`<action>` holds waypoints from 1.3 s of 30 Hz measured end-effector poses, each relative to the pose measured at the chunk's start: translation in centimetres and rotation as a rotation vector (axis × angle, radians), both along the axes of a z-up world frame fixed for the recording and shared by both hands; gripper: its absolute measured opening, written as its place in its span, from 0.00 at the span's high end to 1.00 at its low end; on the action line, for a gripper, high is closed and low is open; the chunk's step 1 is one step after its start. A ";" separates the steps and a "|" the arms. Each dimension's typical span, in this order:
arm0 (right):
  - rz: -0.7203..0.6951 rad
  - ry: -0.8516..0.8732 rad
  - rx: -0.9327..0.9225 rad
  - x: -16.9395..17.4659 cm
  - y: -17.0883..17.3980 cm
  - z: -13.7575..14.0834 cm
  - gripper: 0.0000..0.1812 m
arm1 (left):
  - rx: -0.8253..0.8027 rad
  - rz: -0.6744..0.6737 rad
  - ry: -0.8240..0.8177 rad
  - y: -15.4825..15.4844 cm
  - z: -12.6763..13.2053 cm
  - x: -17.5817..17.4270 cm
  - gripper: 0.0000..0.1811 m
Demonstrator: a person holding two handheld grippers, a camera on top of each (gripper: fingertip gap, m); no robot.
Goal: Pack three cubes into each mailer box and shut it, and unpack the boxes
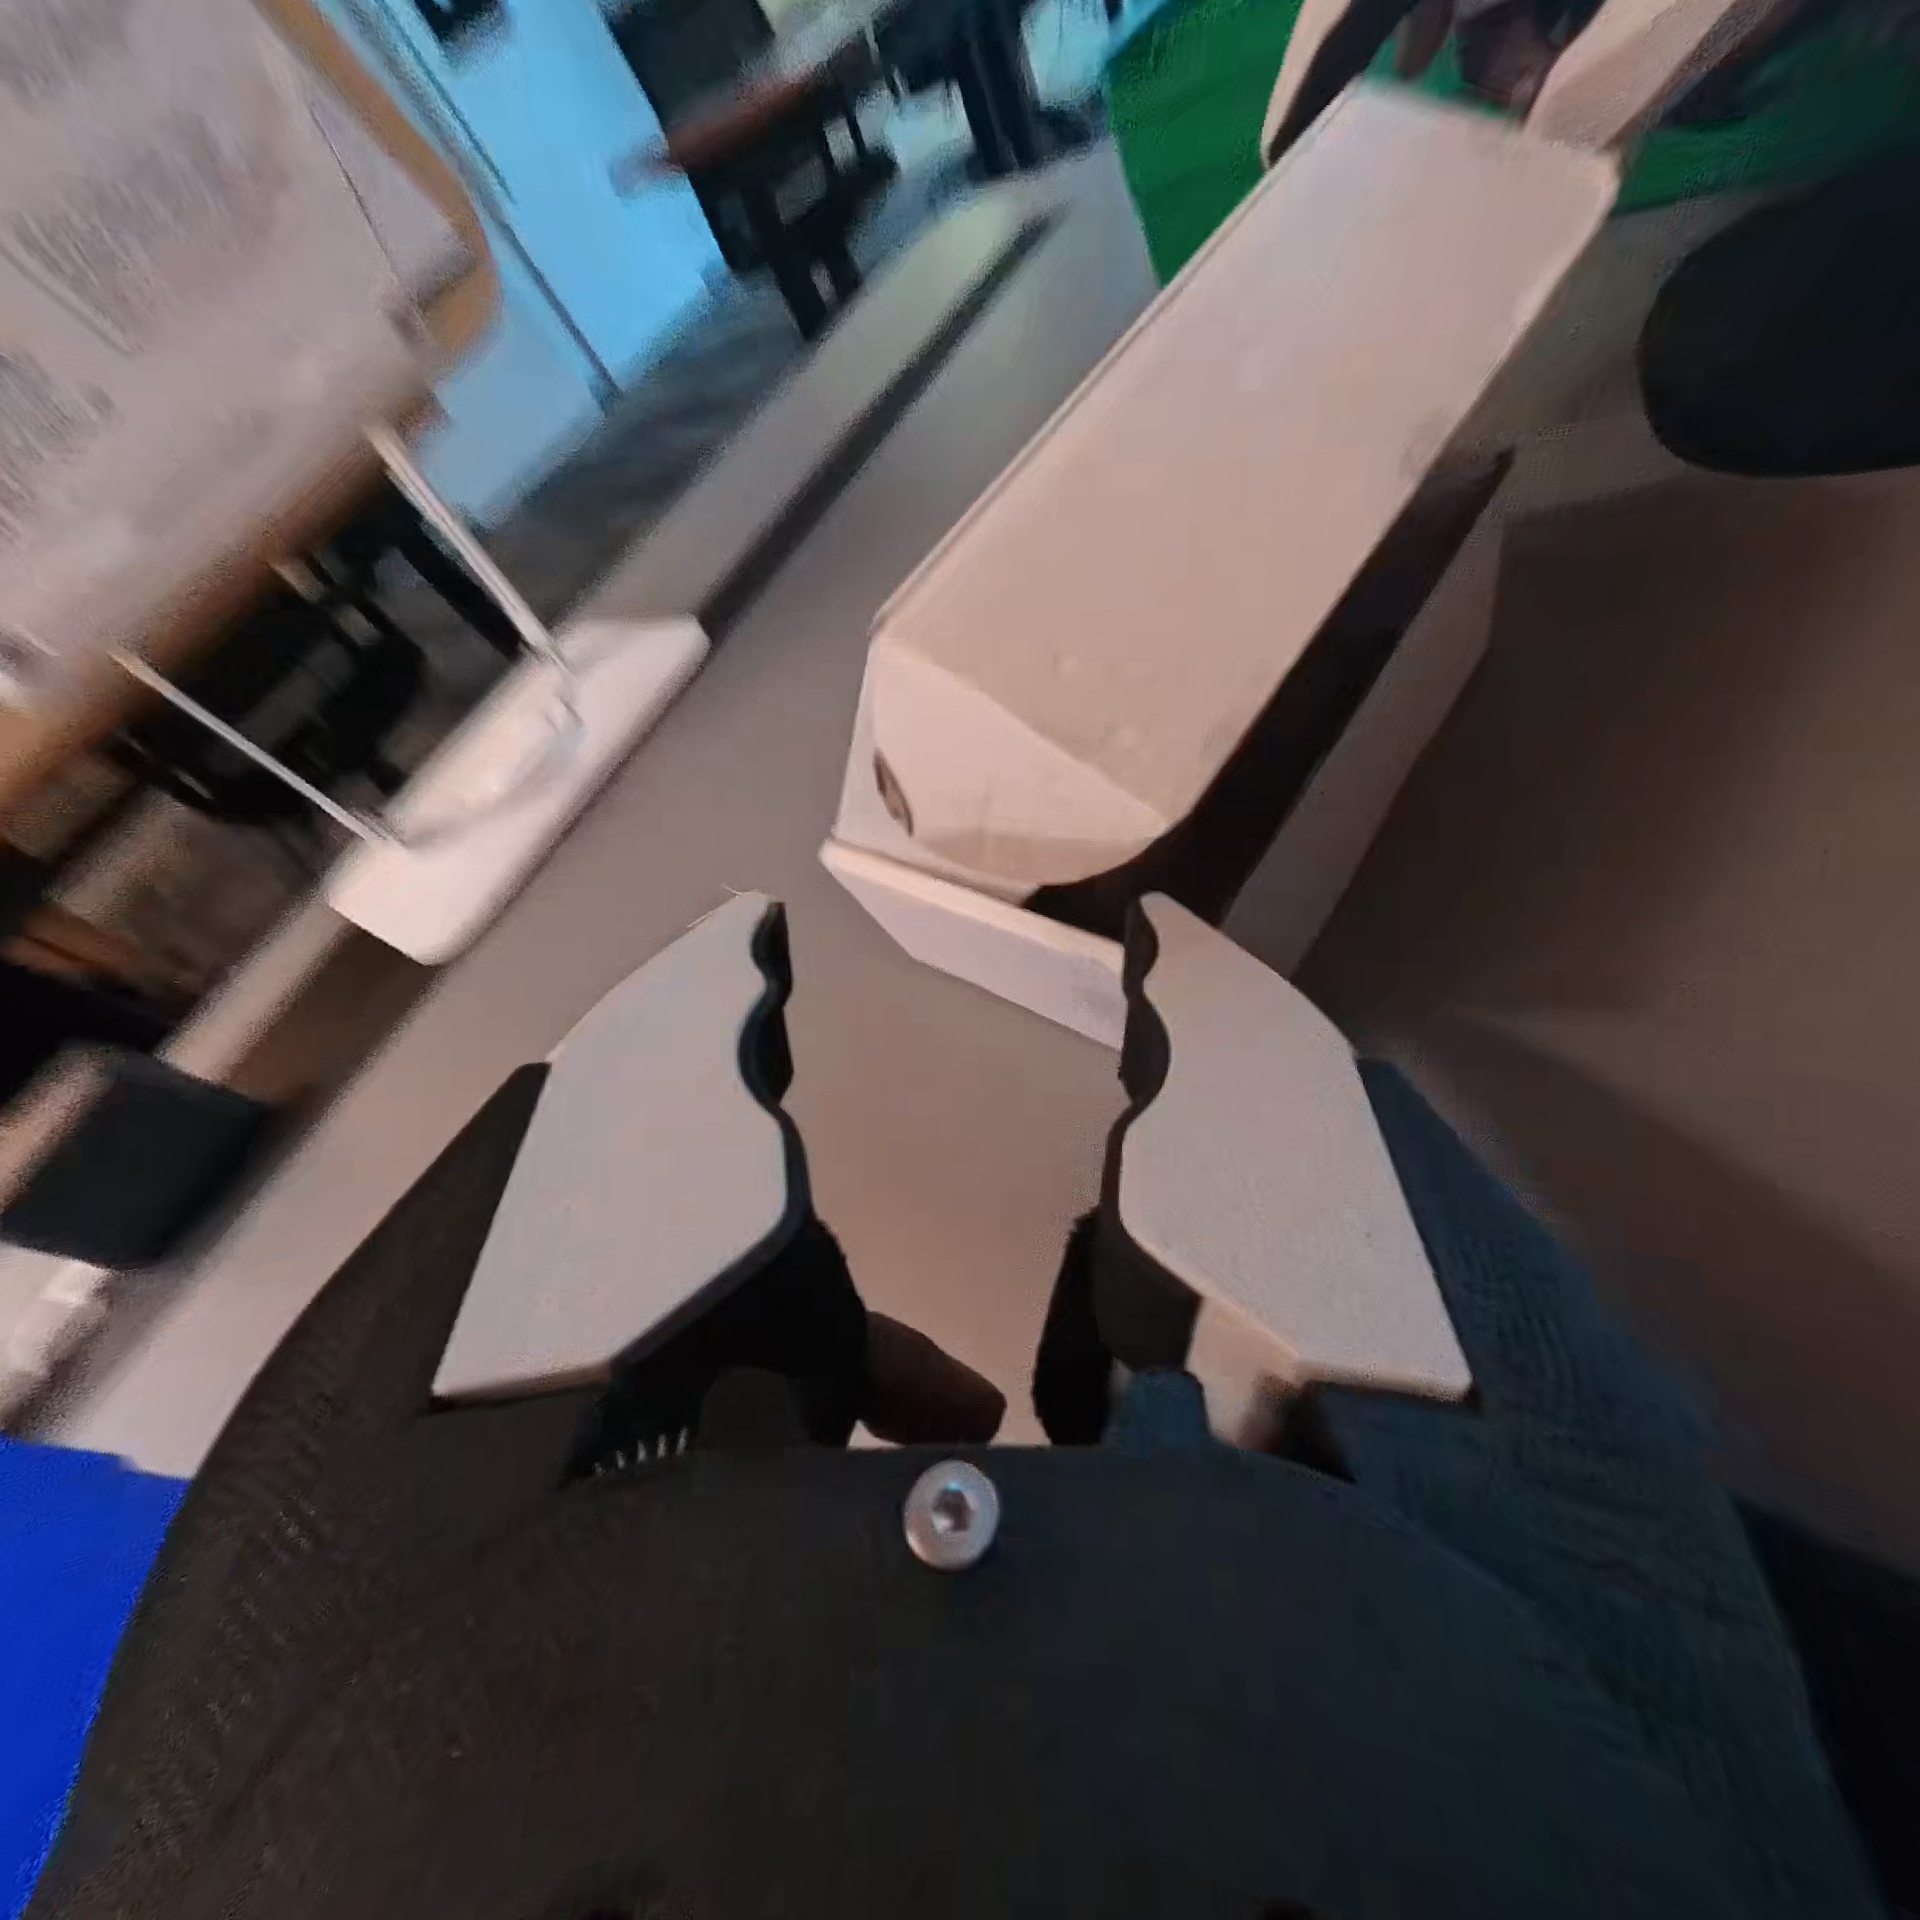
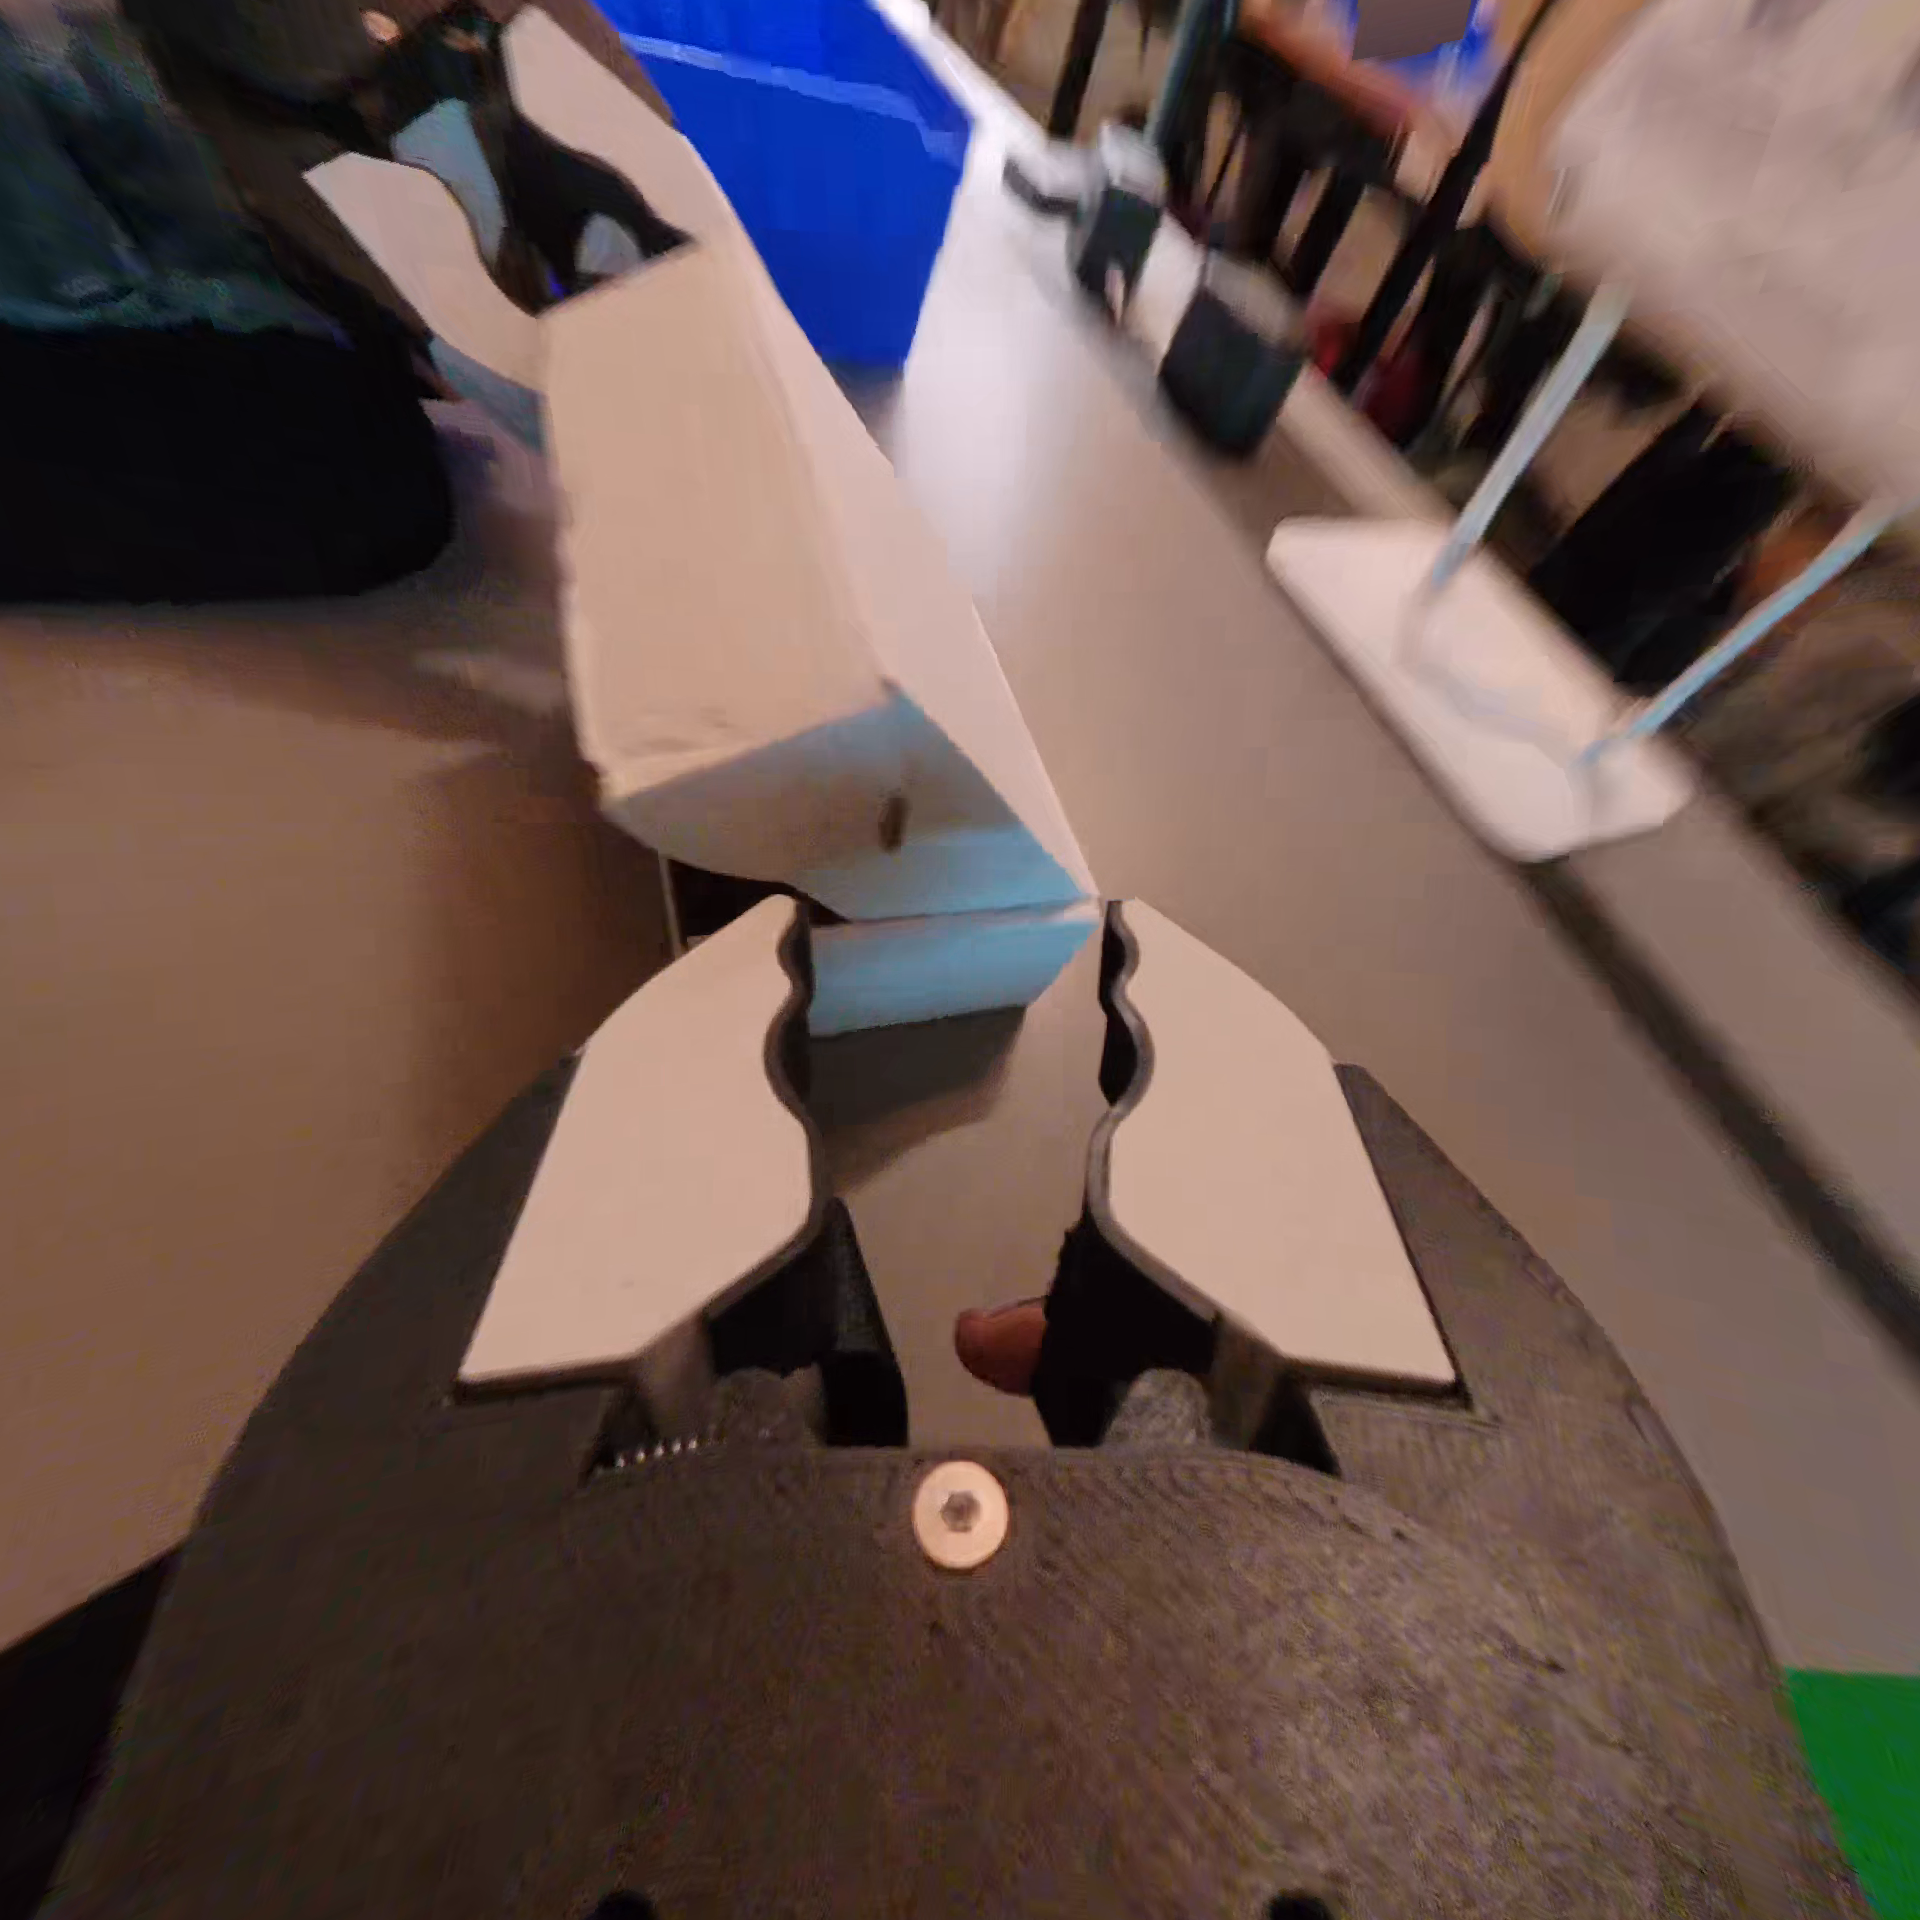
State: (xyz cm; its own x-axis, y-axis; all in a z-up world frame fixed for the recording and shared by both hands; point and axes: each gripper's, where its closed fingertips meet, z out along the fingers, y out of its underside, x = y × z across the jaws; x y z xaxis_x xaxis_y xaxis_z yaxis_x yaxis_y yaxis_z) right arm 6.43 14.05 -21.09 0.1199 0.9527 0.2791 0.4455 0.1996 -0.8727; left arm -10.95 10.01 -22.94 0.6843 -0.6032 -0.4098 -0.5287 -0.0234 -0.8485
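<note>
A white mailer box (image 1: 1195, 499) lies lengthwise on the grey table between my two grippers. Its lid (image 2: 707, 499) stands a little above the base (image 2: 935, 977), with a dark gap along one side. My left gripper (image 1: 956, 914) is open and empty, its tips just short of the box's near corner. My right gripper (image 2: 951, 914) is open and empty at the opposite end, its tips next to the base. Each gripper also shows at the far end of the box in the other's view, the left one (image 2: 499, 208) and the right one (image 1: 1455, 73). I see no cubes.
A blue bin (image 2: 810, 156) stands beyond the box on the left gripper's side, and a green bin (image 1: 1195, 135) on the right gripper's side. A white stand base (image 1: 520, 790) with metal rods sits near the table's far edge. A dark container (image 2: 1226, 364) stands farther along. Left tips to right tips: about 20 centimetres.
</note>
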 end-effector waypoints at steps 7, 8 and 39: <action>0.022 0.003 0.694 -1.3 -3.6 1.7 0.71 | 0.401 -0.068 0.270 -0.1 2.3 2.2 0.70; 0.031 -0.018 0.708 -1.6 -3.6 1.2 0.72 | 0.422 -0.064 0.294 0.0 2.4 2.1 0.71; 0.128 0.051 -0.042 -2.1 -6.7 1.4 0.96 | -0.139 -0.168 0.065 -5.1 2.2 2.0 0.94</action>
State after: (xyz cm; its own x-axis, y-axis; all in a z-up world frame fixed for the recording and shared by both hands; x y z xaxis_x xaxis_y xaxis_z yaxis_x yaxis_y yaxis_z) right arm 4.31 7.32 -19.69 0.0100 0.9718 0.2357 0.3733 0.2150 -0.9025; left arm -8.98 4.89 -20.73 0.5446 -0.7599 -0.3550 -0.5885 -0.0446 -0.8073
